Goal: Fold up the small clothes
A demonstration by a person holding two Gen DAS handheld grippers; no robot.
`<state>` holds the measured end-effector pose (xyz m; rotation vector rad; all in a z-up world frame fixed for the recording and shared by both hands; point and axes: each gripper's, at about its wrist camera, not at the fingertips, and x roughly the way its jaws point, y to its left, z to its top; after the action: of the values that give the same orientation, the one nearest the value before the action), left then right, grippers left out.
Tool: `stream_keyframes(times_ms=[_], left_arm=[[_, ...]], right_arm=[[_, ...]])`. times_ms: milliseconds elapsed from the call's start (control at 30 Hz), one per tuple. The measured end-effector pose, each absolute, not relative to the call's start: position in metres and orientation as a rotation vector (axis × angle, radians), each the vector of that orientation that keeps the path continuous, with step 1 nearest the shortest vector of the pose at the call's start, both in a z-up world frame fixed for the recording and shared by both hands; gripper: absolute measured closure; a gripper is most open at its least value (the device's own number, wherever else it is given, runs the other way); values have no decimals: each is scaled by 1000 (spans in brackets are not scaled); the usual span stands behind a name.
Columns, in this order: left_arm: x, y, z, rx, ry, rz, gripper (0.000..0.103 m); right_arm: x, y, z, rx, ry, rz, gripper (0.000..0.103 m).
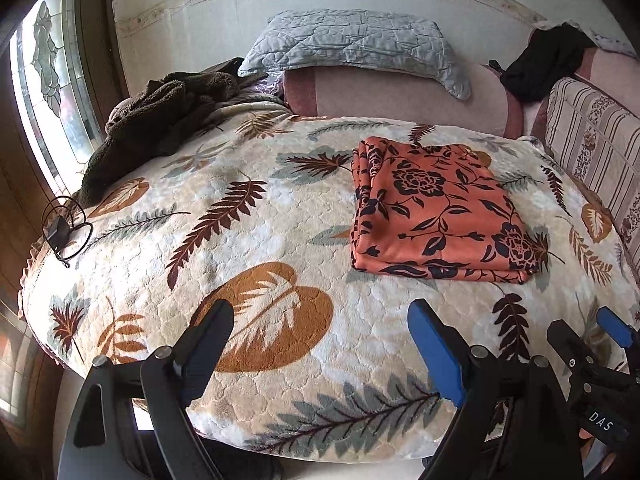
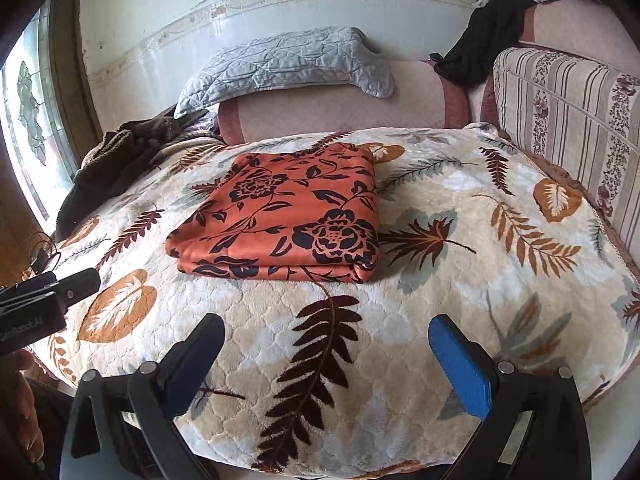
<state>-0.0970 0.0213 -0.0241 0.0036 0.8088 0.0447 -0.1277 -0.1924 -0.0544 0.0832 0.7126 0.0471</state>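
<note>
An orange cloth with black flowers (image 1: 436, 208) lies folded in a flat rectangle on the leaf-patterned blanket (image 1: 240, 248); it also shows in the right wrist view (image 2: 284, 216). My left gripper (image 1: 322, 316) is open and empty, held above the blanket's near edge, short of the cloth and to its left. My right gripper (image 2: 326, 332) is open and empty, also near the front edge, in front of the cloth. The right gripper shows at the lower right of the left wrist view (image 1: 588, 328). The left gripper shows at the left edge of the right wrist view (image 2: 68, 284).
A brown fleece garment (image 1: 156, 120) lies at the bed's far left. A grey quilted pillow (image 1: 352, 44) rests on a pink bolster (image 1: 400, 92). A black garment (image 1: 544, 60) hangs at the far right. A striped cushion (image 2: 568, 120) lines the right side. A black cable (image 1: 64, 228) lies at the left edge.
</note>
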Motion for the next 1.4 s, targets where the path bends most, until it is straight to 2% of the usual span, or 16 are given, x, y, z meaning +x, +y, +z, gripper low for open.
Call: stream_keyframes(times_ms=[700,733,800,1400], left_arm=[[-84,8,-19,-28,780,-61,9],[-83,7,-18,-24,778,-62,8],[-83,7,-17,-28,772,-66,0],[-65,1,-17,-16,779,-53,0]], right_arm=[[-113,-187,-36,-2,724,30,0],[-112,-187,-36,-2,725,29,0],[-110,-187,-36,-11,730,27,0],[-98,-190,-37,-15,741,14,0]])
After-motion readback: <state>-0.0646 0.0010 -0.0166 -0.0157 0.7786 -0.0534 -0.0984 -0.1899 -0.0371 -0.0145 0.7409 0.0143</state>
